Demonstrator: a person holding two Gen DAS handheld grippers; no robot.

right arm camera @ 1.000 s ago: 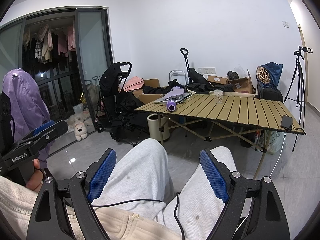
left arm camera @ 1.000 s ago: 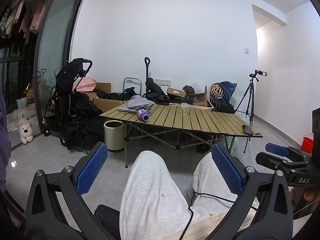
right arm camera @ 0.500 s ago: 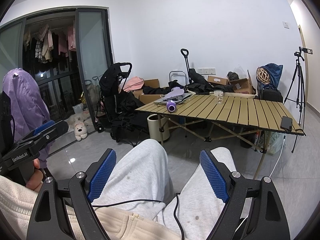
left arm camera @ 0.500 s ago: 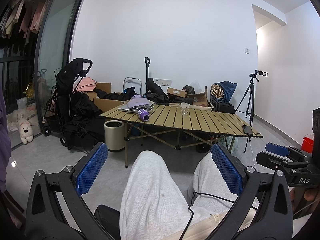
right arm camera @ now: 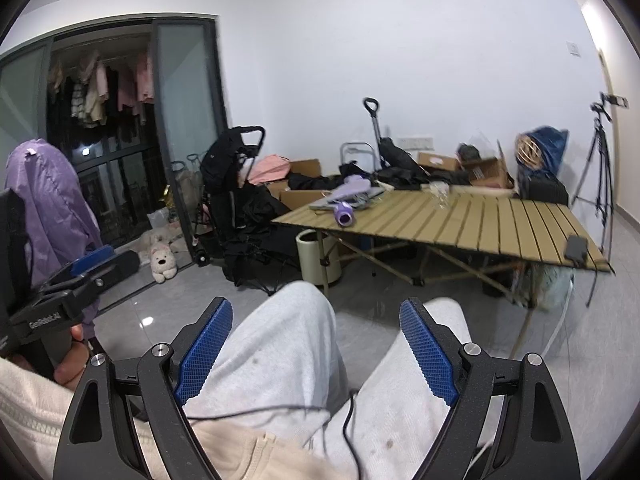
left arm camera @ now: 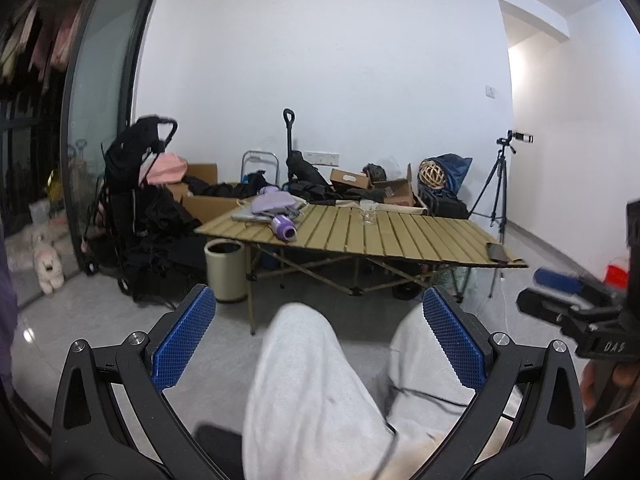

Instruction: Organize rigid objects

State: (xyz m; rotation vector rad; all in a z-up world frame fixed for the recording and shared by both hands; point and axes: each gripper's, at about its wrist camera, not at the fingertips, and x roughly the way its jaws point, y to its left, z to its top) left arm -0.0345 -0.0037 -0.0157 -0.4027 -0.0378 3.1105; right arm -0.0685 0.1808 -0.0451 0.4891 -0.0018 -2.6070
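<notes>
A slatted wooden folding table [left arm camera: 400, 236] stands across the room; it also shows in the right wrist view [right arm camera: 500, 224]. On it lie a purple bottle [left arm camera: 284, 229] on its side, a clear glass [left arm camera: 368, 212], a laptop [left arm camera: 250, 216] under a lilac cloth, and a black phone [left arm camera: 498, 251] at the right edge. My left gripper [left arm camera: 318, 334] is open and empty above the person's knees. My right gripper [right arm camera: 316, 344] is open and empty, also over the lap. Both are far from the table.
A beige bin [left arm camera: 225, 270] stands by the table's left leg. A black stroller [left arm camera: 140, 200] and dark bags sit to the left, cardboard boxes [left arm camera: 394, 192] behind, a tripod [left arm camera: 496, 184] at the right. Grey floor lies between me and the table.
Both views have shifted slightly and blurred at the edges; the right wrist view has turned a little to the left. Both grippers stay open.
</notes>
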